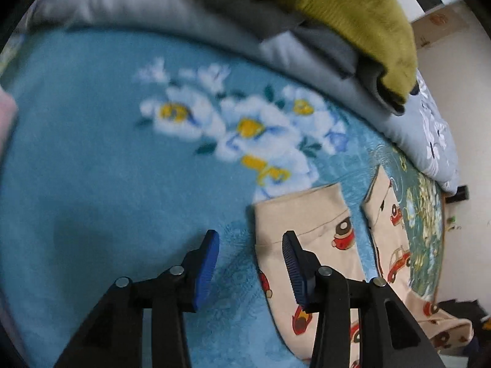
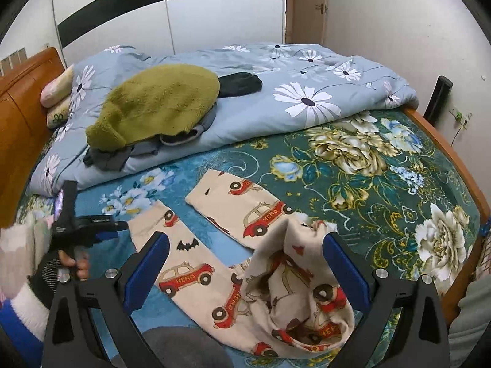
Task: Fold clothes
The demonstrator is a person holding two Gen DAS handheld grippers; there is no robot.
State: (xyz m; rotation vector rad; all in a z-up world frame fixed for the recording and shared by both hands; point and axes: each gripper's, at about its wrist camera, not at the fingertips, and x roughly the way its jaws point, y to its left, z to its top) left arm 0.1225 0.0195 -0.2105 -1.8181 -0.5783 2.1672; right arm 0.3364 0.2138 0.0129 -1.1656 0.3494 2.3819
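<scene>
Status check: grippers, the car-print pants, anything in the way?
Left gripper open, empty, over one leg cuff. Right gripper open, near the bunched waist, not gripping. Car-print pants unfolded, legs splayed on the blue floral blanket. Olive fleece back on the duvet, clear.

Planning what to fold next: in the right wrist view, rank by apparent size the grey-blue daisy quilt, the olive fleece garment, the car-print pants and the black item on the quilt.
1. daisy quilt
2. car-print pants, enlarged by nearness
3. olive fleece garment
4. black item

A home bedroom: bed [image 2: 445,141] with floral quilt [image 2: 276,92], pillows [image 2: 55,92], wardrobe [image 2: 153,15], door [image 2: 307,6].
</scene>
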